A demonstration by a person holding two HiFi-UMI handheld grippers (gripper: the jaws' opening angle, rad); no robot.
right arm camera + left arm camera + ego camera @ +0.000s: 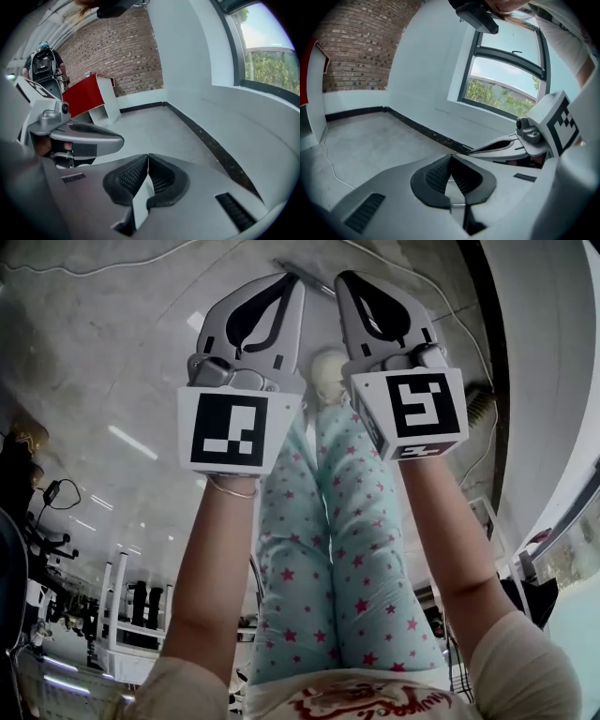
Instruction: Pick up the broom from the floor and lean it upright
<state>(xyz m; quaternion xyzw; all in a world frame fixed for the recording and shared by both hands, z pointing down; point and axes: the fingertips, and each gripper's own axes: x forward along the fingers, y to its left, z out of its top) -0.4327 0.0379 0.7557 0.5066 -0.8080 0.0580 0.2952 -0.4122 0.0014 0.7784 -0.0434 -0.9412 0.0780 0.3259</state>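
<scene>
**Floor and reach.** Concrete floor (103, 343), seen steeply from above past the person's star-print trouser legs (347, 549). What appears to be the broom (482, 401) lies flat on it beyond the feet: bristle end right of the right claw (345, 279), thin handle (298, 274) showing between the two tips. Left claw (291, 279) and right claw are held side by side, both pressed together and empty, probably lined up for a two-handed pickup; neither touches the broom.

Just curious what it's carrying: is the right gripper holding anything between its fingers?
No, the right gripper has its fingers meeting tip to tip in its own view, with nothing between them.
</scene>
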